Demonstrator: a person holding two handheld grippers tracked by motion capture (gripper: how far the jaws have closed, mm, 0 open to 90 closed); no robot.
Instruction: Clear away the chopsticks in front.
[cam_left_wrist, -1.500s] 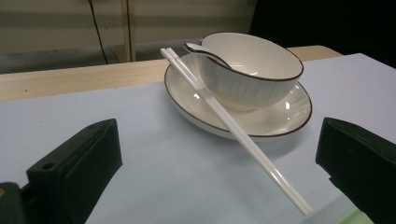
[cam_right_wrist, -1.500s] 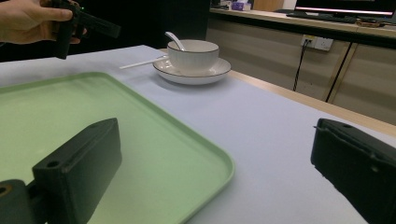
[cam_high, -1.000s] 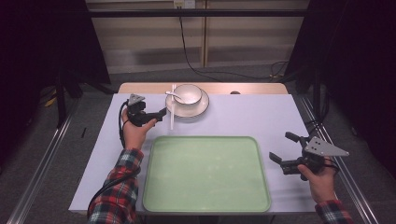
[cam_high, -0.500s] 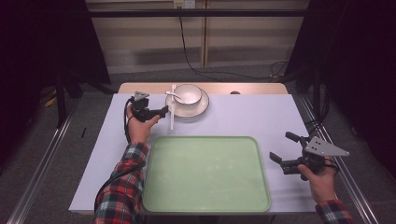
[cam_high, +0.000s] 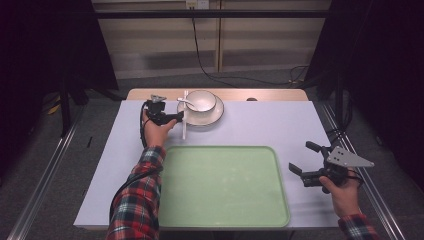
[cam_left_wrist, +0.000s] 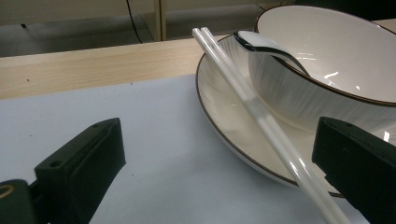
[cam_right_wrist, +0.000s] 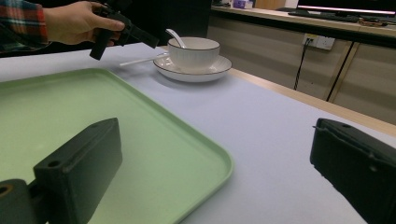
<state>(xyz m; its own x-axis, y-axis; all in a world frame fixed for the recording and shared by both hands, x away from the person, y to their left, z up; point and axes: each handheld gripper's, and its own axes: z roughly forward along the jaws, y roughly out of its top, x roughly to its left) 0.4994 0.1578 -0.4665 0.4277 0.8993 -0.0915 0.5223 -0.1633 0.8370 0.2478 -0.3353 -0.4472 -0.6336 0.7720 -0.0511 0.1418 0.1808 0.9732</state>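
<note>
- High view: the left gripper (cam_high: 176, 118) has moved forward from the tray's far-left corner and now sits at the chopsticks (cam_high: 184, 112), which lean on the left rim of the plate (cam_high: 216, 116). Judgement: the approach is done and a grasp of the chopsticks is next. The right gripper (cam_high: 309, 162) has not moved; it waits to the right of the tray (cam_high: 220, 187) with jaws apart.
- Left gripper view: the jaws are spread wide and hold nothing. The chopsticks (cam_left_wrist: 261, 119) run between them, nearer the right jaw, their far ends on the plate rim (cam_left_wrist: 219, 126). The spoon (cam_left_wrist: 266, 46) rests in the bowl (cam_left_wrist: 336, 60). This view confirms no contact yet, which the high view cannot settle.
- Right gripper view: from the side, the left gripper (cam_right_wrist: 156, 44) hovers clear of the table, and the tray (cam_right_wrist: 140, 135) is empty.
</note>
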